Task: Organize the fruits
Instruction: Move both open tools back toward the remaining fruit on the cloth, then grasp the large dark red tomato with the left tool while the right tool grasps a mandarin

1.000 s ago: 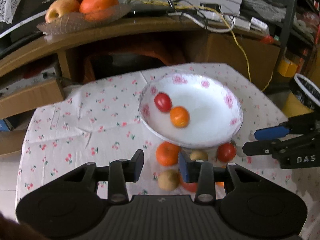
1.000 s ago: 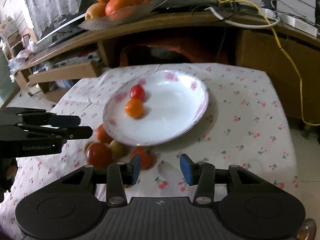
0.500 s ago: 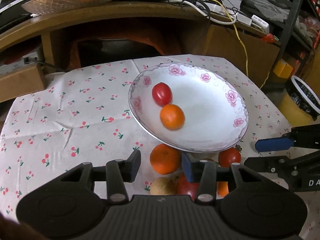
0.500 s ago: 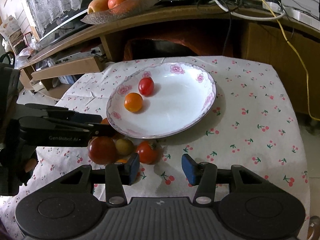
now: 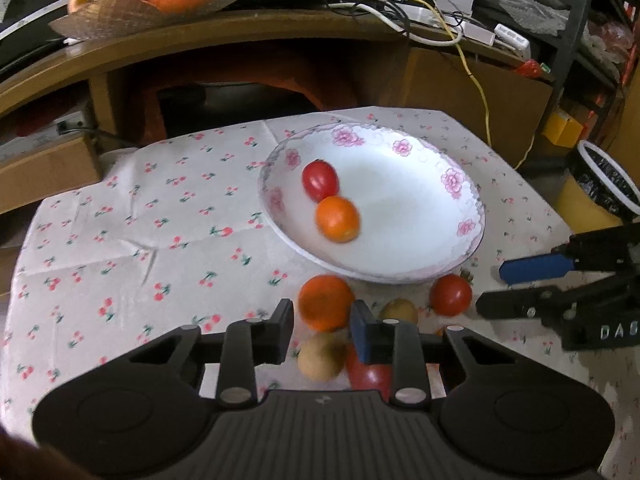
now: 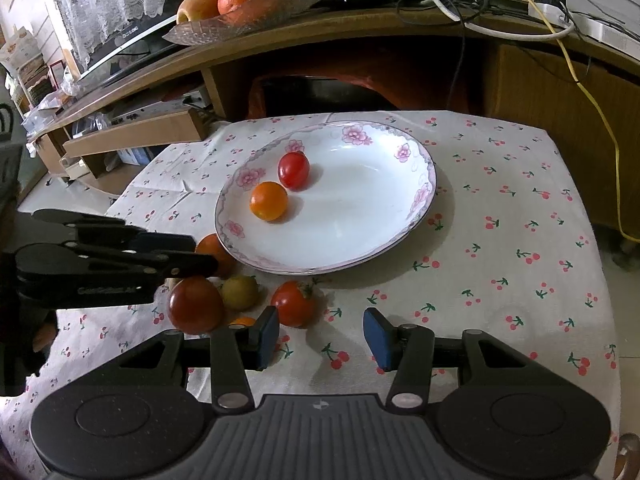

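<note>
Fruits (image 6: 195,305) lie on cherry-print tablecloth (image 6: 500,208) before wooden shelf (image 6: 360,26)

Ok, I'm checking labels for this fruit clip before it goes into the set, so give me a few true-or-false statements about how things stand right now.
1. The plate holds two fruits. True: a small tomato and a small orange.
2. The left gripper is shut on an orange. False: it is open, with the loose orange ahead between its fingers.
3. The right gripper is open and holds nothing. True.
4. All the fruit on the cloth lies on the plate's far side. False: it lies on the near side, by the grippers.
5. The stemmed tomato lies inside the plate. False: it lies on the tablecloth.
</note>
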